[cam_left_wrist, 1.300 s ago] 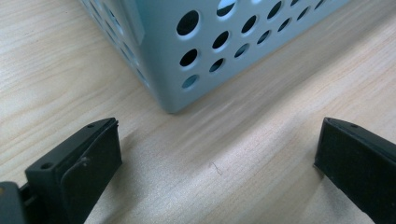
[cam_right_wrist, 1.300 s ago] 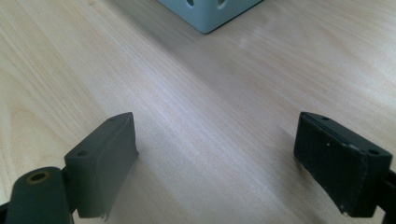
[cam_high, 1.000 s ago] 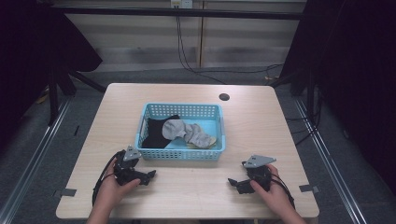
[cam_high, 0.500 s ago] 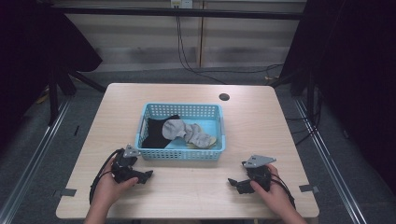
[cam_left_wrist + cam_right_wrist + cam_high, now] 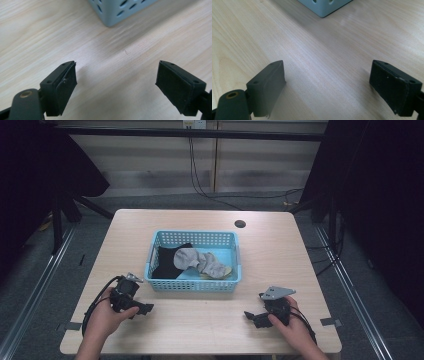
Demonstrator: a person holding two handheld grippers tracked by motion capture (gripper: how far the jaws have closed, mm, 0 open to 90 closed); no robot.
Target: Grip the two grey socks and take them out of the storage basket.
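A light blue plastic basket [image 5: 192, 285] stands mid-table and holds a black sock [image 5: 167, 260] and a grey sock [image 5: 197, 261], with a yellowish item under the grey one. My left gripper [image 5: 145, 309] is held near the front left of the table, jaws pointing right toward the basket's near left corner [image 5: 117, 10]. Its jaws have just been closing a little but still stand wide apart, with only bare wood between them [image 5: 116, 82]. My right gripper [image 5: 248, 316] rests near the front right, jaws open over bare wood [image 5: 327, 85], facing the basket corner [image 5: 324, 6].
The wooden table [image 5: 280, 255] has a dark round hole [image 5: 240, 224] at the back right. Tape marks sit on its front corners. Cables trail from both grippers. Dark curtains and metal floor rails flank the table.
My left gripper has lifted a little and shifted slightly left, and its jaws look a bit narrower. The right gripper and the basket have not moved.
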